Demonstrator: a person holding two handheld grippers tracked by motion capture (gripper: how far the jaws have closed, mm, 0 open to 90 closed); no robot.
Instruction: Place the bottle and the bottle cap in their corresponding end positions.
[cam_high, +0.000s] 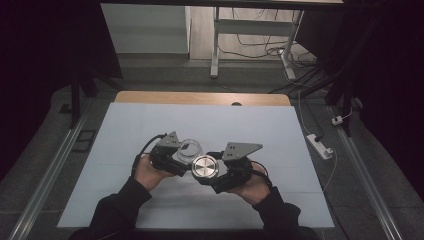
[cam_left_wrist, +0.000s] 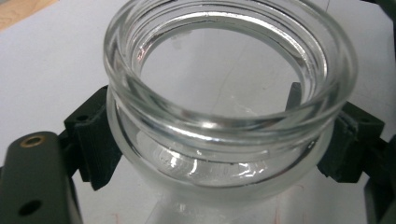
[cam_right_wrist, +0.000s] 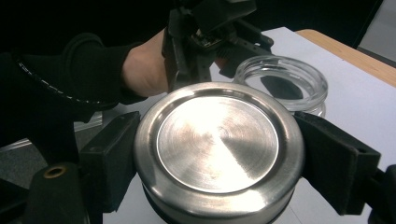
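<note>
Left gripper (cam_high: 176, 156) jaws clamped on glass jar (cam_high: 190, 148), above desk (cam_high: 125, 125) centre. Right gripper (cam_high: 216, 172) jaws clamped on steel lid (cam_high: 205, 167), at jar's 5 o'clock. Step: lid and jar apart. Next: align lid over mouth, twist.

Jar: your left gripper (cam_left_wrist: 219, 154) holds a clear glass jar (cam_left_wrist: 224, 116), mouth open and upward.
Jaws: black pads (cam_left_wrist: 95, 140) press its sides below the thick rim.
Surface: white sheet (cam_left_wrist: 51, 60) beneath.

Clear glass jar (cam_left_wrist: 224, 116) open, upright — brushed steel lid (cam_right_wrist: 217, 140) just beside it.
</note>
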